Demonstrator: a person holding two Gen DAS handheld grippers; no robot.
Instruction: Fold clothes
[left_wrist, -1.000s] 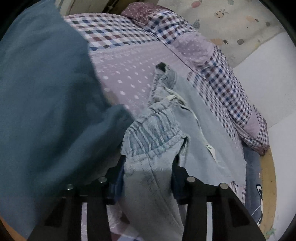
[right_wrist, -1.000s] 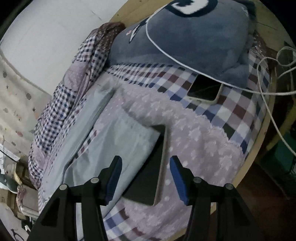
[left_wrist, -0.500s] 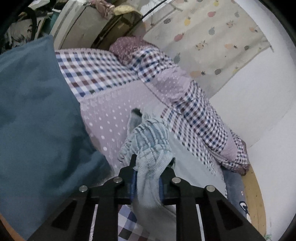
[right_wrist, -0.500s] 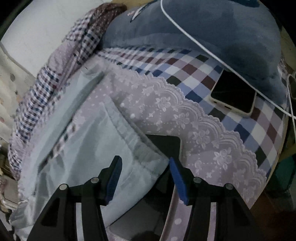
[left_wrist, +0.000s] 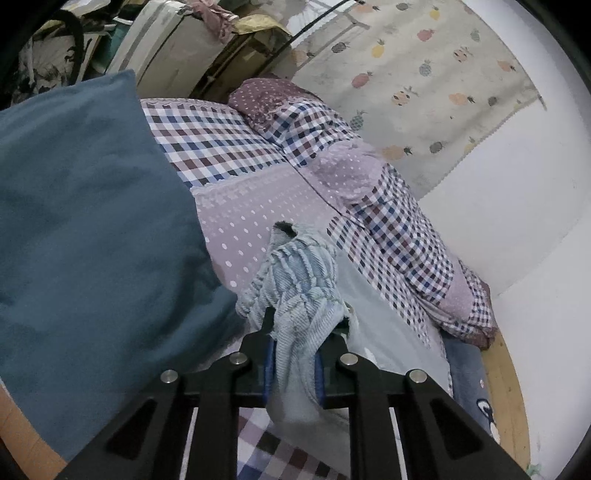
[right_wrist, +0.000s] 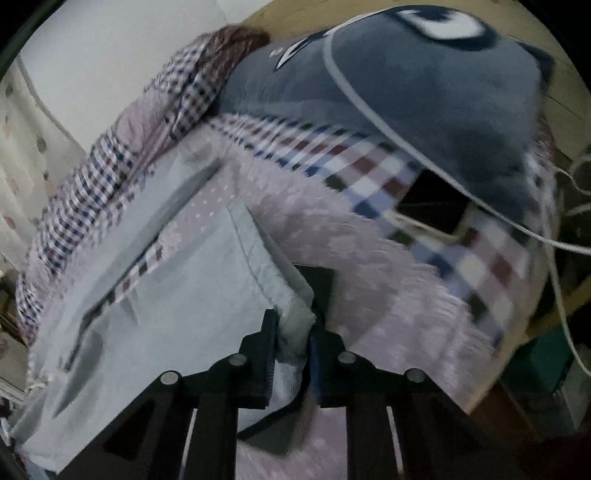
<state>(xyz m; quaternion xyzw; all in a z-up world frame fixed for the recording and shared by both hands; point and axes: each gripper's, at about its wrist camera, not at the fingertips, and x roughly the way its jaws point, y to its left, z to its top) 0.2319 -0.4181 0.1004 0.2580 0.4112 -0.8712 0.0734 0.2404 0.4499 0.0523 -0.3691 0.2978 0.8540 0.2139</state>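
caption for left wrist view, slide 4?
Left gripper shut on pale-blue trousers' elastic waistband, lifted above the patchwork bedspread.

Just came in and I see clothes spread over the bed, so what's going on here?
A person is folding a pair of light blue pants on the bed with a handheld claw in each hand. The left claw is clamped on the gathered elastic waistband, lifted off the bedspread. The right claw is closing on a hem corner at the other end, fabric between its pads. A teal pillow lies alongside.
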